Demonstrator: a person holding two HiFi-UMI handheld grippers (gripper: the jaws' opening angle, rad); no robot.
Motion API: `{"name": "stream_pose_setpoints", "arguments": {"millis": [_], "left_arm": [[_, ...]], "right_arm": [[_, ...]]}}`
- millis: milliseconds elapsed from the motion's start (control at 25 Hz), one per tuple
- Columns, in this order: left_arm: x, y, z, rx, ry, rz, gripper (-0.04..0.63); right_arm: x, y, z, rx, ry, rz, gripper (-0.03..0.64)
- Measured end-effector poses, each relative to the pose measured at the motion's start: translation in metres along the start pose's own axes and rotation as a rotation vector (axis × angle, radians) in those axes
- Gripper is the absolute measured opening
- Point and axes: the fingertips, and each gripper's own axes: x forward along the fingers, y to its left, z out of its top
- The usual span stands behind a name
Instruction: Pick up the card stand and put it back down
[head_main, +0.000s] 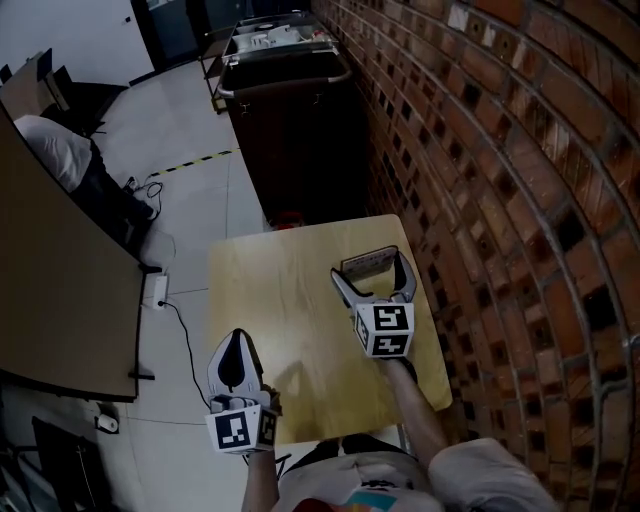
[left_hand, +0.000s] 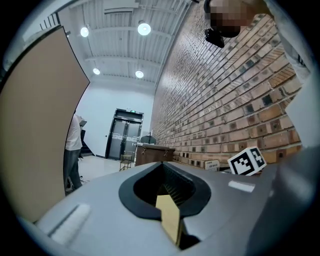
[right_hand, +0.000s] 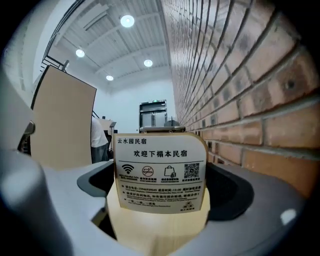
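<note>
The card stand (head_main: 367, 263), a small printed sign with icons and a QR code, stands upright at the far right of the small wooden table (head_main: 280, 300). My right gripper (head_main: 370, 272) is open, with one jaw on each side of the stand. In the right gripper view the card stand (right_hand: 160, 172) fills the middle between the dark pads (right_hand: 232, 192), with a gap on both sides. My left gripper (head_main: 236, 340) is shut and holds nothing; it hovers at the table's near left edge. Its view shows only a sliver of tabletop (left_hand: 171, 217) through the closed jaws.
A brick wall (head_main: 500, 200) runs close along the table's right side. A dark cart (head_main: 290, 120) stands just beyond the table. A tan partition (head_main: 50, 290) is at the left, with cables and a power strip (head_main: 157, 290) on the floor. A person (left_hand: 74, 145) stands far off.
</note>
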Motion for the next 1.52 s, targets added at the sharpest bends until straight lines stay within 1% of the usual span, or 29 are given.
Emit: {"name": "stream_pose_setpoints", "arguments": {"millis": [120,240,440,600,840,1200,1320,1440,1520], "left_arm": [[-0.001,-0.011,0.009,-0.001,-0.030,-0.013,0.005],[-0.006,-0.019,0.018,-0.001,-0.057,-0.027,0.005],[-0.016,-0.025,0.033,0.014,-0.091,-0.043,0.005],[-0.024,-0.028,0.041,0.013,-0.111,-0.048,0.005],[-0.034,-0.030,0.043,0.026,-0.110,-0.061,0.005],[-0.040,-0.027,0.047,0.024,-0.120,-0.048,0.005],[-0.040,-0.028,0.045,0.051,-0.106,-0.051,0.005],[-0.039,-0.027,0.044,0.067,-0.088,-0.038,0.005],[-0.038,-0.027,0.042,0.060,-0.077,-0.036,0.005]], "right_arm": [[-0.046,0.012,0.020,-0.009,-0.042,-0.001,0.545],[-0.086,0.024,0.030,-0.030,-0.067,-0.018,0.545],[-0.130,0.040,0.039,0.012,-0.095,0.007,0.545],[-0.143,0.044,0.047,0.004,-0.120,0.009,0.545],[-0.156,0.049,0.053,0.014,-0.137,0.012,0.545],[-0.168,0.056,0.058,0.015,-0.154,0.022,0.545],[-0.169,0.058,0.059,0.018,-0.154,0.025,0.545],[-0.170,0.058,0.060,0.022,-0.157,0.024,0.545],[-0.171,0.057,0.060,0.029,-0.160,0.022,0.545]]}}
